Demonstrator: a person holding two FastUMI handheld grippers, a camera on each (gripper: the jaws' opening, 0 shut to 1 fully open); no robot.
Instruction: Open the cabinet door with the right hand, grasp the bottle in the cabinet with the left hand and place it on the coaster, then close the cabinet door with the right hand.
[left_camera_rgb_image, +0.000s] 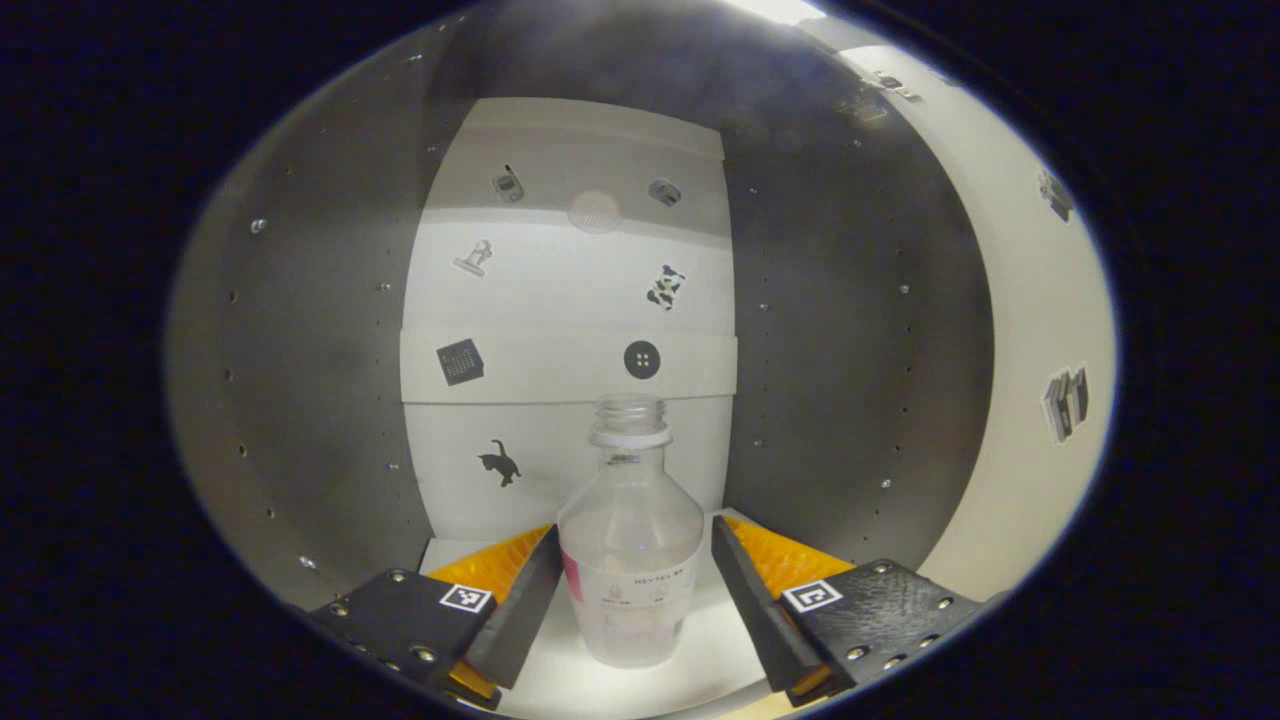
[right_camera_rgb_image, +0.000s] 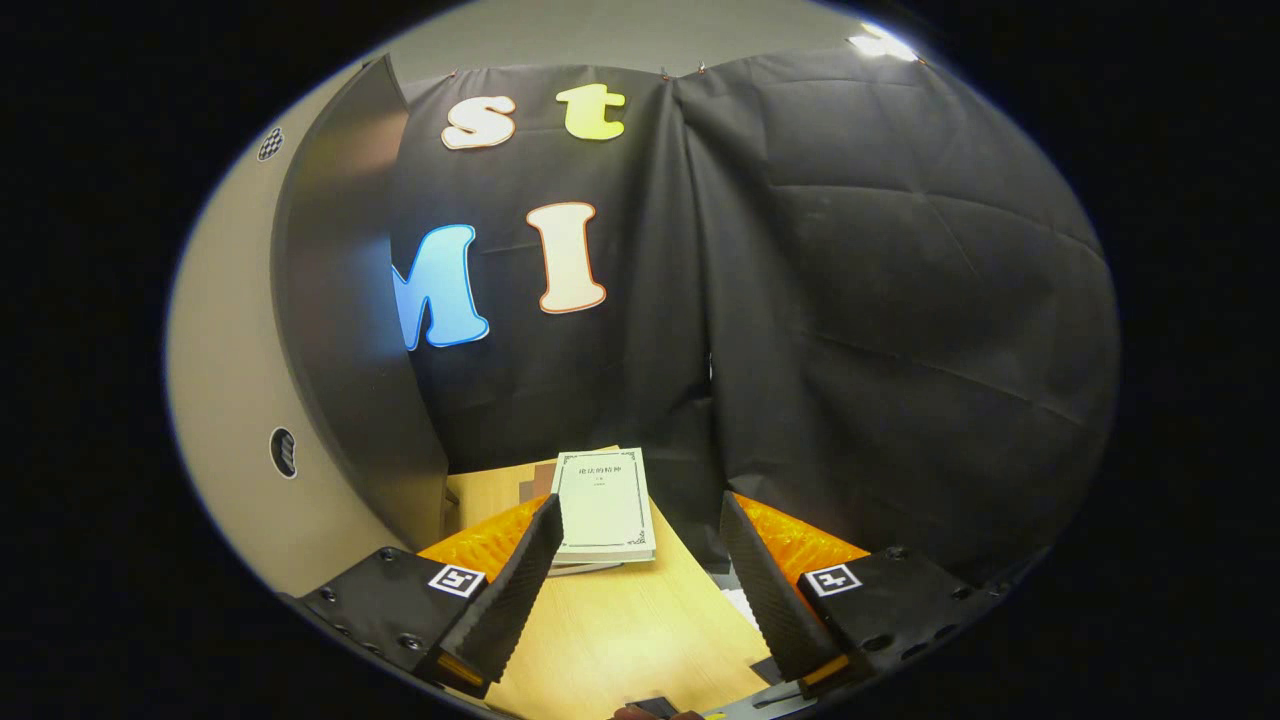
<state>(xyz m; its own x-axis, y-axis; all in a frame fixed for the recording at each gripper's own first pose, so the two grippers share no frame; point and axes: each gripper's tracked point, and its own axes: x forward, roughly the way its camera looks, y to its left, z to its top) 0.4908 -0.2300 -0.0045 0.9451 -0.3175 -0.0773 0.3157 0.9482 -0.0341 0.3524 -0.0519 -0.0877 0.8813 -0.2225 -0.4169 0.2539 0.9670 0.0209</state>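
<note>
Jaws of left gripper (left_camera_rgb_image: 632, 590) spread, flanking upright bottle (left_camera_rgb_image: 630, 560).

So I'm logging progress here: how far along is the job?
Done: the cabinet door stands open. In hand: the left gripper is inside the cabinet, jaws open either side of the uncapped bottle, not yet gripping. Left: lifting it, setting it on the coaster, closing the door.

Clear capless bottle (left_camera_rgb_image: 631, 560) — upright inside open cabinet (left_camera_rgb_image: 320, 400)
</note>
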